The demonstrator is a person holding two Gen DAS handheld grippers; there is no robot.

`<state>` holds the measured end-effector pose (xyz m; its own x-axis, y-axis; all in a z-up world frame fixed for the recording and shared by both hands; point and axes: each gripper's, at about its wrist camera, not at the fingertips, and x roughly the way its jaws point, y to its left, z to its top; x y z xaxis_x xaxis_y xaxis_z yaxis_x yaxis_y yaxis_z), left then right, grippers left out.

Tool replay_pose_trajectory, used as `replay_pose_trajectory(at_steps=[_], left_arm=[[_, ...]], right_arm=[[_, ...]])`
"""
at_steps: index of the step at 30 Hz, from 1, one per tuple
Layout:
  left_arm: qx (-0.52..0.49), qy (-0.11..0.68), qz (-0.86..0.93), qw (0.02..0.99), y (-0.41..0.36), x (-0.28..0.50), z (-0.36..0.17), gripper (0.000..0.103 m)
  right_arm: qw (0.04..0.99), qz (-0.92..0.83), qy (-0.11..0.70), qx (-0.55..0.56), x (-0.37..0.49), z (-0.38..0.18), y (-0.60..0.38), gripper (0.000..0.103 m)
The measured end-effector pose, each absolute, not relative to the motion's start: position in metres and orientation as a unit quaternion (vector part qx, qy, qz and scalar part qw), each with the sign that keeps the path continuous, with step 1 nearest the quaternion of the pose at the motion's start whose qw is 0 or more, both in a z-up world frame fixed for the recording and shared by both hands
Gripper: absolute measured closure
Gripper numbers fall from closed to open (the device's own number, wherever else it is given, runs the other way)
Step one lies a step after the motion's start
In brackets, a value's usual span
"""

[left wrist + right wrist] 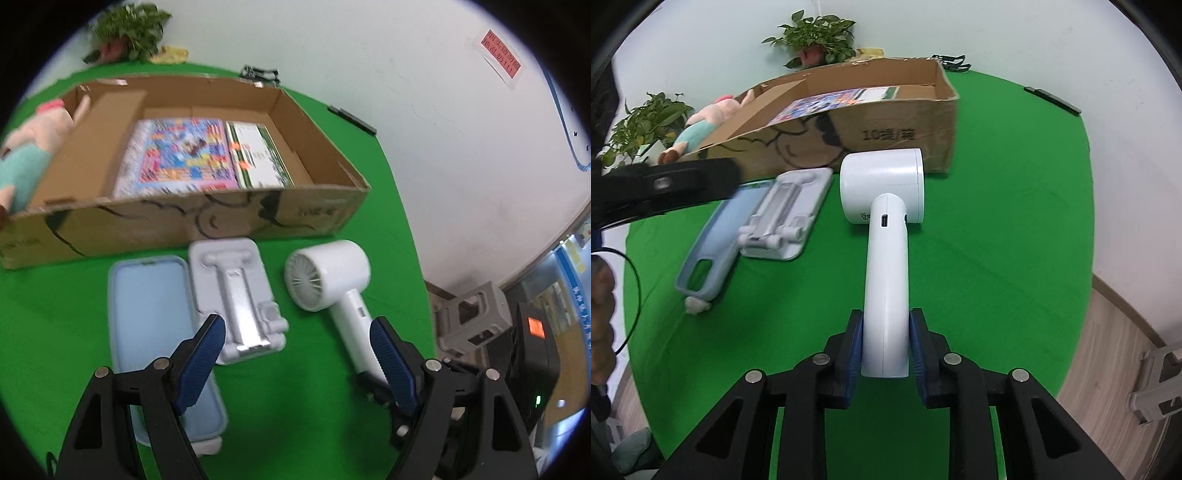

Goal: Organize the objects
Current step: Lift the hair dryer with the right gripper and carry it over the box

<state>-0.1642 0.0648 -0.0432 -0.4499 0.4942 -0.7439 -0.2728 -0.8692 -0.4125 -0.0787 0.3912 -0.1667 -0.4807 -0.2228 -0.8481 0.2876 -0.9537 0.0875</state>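
The right gripper [885, 345] clamped the smooth white fan [886, 236] (round-headed) by its handle; the left gripper [297, 341] gaped.

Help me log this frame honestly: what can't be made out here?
- Left wrist view: book cover print, blurred.
- Left wrist view: fan handle end, hidden behind the left gripper.
- Right wrist view: phone case top, covered by that gripper.
- Right wrist view: box floor, behind its wall.

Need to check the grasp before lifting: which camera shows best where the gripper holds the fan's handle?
Right wrist view: the right gripper is shut on the fan at the handle's end. The left wrist view shows the fan's grille, but the handle's end is hidden behind the open left gripper.
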Motion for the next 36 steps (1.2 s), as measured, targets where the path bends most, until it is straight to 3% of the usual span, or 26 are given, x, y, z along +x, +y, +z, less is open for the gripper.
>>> replay_pose_trajectory(at_steps=[1,15,24,28,36], left_arm=[[-0.481,-0.125,0.836,0.233,0.067,-0.165,-0.047,0.023],[-0.551,-0.178,0.759,0.298,0.097,-0.162,-0.085,0.025],[-0.583,-0.181,0.732,0.303,0.112,-0.163,-0.098,0.051],[-0.596,-0.181,0.732,0.276,0.108,-0.166,-0.1,0.07],[-0.587,-0.174,0.744,0.268,0.103,-0.162,-0.088,0.071]], right_arm=[[0.154,-0.858,0.03,0.489,-0.074,-0.167,0.387,0.08],[0.159,-0.849,0.007,0.503,-0.055,-0.166,0.379,0.08],[0.151,-0.85,0.015,0.505,-0.059,-0.163,0.386,0.08],[0.145,-0.852,0.022,0.503,-0.064,-0.16,0.389,0.08],[0.141,-0.856,0.034,0.497,-0.075,-0.151,0.403,0.08]])
